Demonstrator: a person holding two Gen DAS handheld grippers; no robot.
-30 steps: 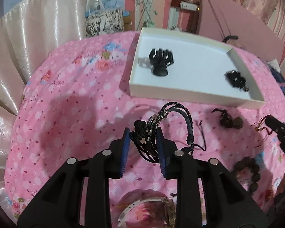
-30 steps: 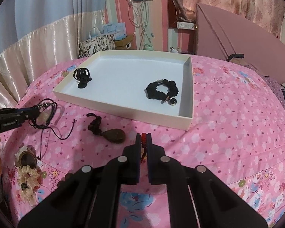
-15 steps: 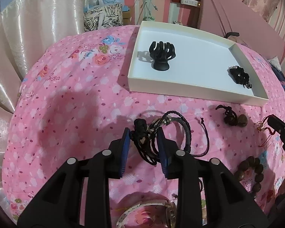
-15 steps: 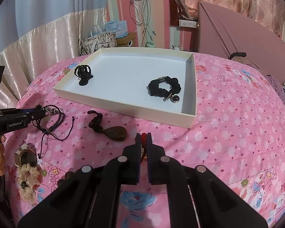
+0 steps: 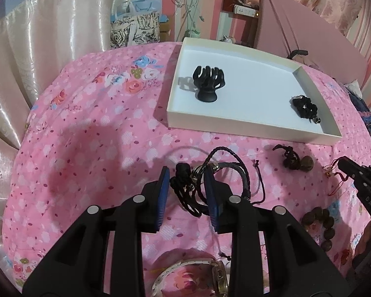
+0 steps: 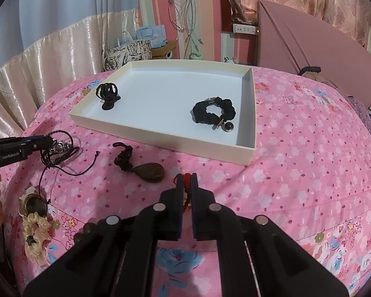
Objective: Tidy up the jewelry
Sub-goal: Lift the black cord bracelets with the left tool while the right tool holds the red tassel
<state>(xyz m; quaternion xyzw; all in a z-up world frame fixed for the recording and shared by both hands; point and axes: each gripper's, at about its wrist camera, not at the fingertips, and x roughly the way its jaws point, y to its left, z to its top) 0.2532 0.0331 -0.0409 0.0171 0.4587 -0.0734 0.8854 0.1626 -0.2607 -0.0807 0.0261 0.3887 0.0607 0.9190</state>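
My left gripper (image 5: 186, 175) is shut on a bundle of black cord bracelets (image 5: 197, 185), held just above the pink bedspread; it also shows in the right wrist view (image 6: 47, 139). My right gripper (image 6: 186, 177) is shut on a red cord charm (image 6: 185, 185); it also shows in the left wrist view (image 5: 340, 163). The white tray (image 6: 160, 137) holds a black claw clip (image 6: 108, 94) and a black scrunchie (image 6: 214, 110). A brown stone pendant on a black knotted cord (image 6: 149, 170) lies on the bed in front of the tray.
A brown bead bracelet (image 5: 326, 225), a watch (image 5: 210, 272), a cream flower scrunchie (image 6: 35, 232) and a round brooch (image 6: 34, 204) lie on the near bedspread. Curtains hang to the left; a pink headboard (image 6: 309, 39) stands behind.
The left gripper with the black bracelets has lowered a little toward the bedspread. The right gripper holds still with the red cord charm.
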